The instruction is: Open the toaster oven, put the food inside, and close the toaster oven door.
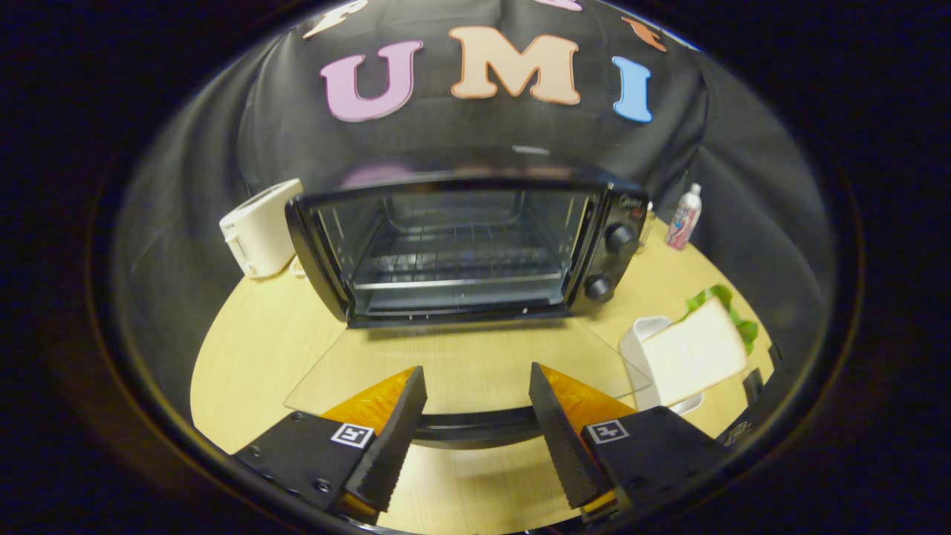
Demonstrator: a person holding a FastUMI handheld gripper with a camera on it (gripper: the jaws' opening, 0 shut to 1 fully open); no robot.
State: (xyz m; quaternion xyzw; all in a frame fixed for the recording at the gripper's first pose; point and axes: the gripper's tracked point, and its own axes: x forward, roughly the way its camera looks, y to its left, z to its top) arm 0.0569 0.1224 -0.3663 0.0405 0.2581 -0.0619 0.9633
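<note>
Looking along the fingers in the gripper view, I find the hand-held gripper [475, 427] wide open and holding nothing; the two black ribbed pads stand well apart, with the dark handle bar of the oven door [468, 371] crossing the gap between them, just beyond the tips. I cannot tell whether the pads touch that bar. The toaster oven [464, 249] sits straight ahead on the table [252, 349], its cavity exposed and the wire rack [457, 260] bare; the glass door lies folded down flat toward me, so step one reads as done. The food, a sandwich [698, 349] of white bread with green leaf showing at its far edge, lies ahead and off to the right of the fingers, resting on a white dish [640, 334] just beside the door's right corner. Its long axis runs obliquely, from near the dish up and away toward the right. My judgement: the coming move turns on that rightward offset, so I would swing right and turn the fingers across the slice's thin dimension before closing. Risk: clipping the door's edge on the way over. A white pop-up toaster [260, 227] stands left of the oven and a small bottle [684, 215] behind it to the right, both well apart from the path.
</note>
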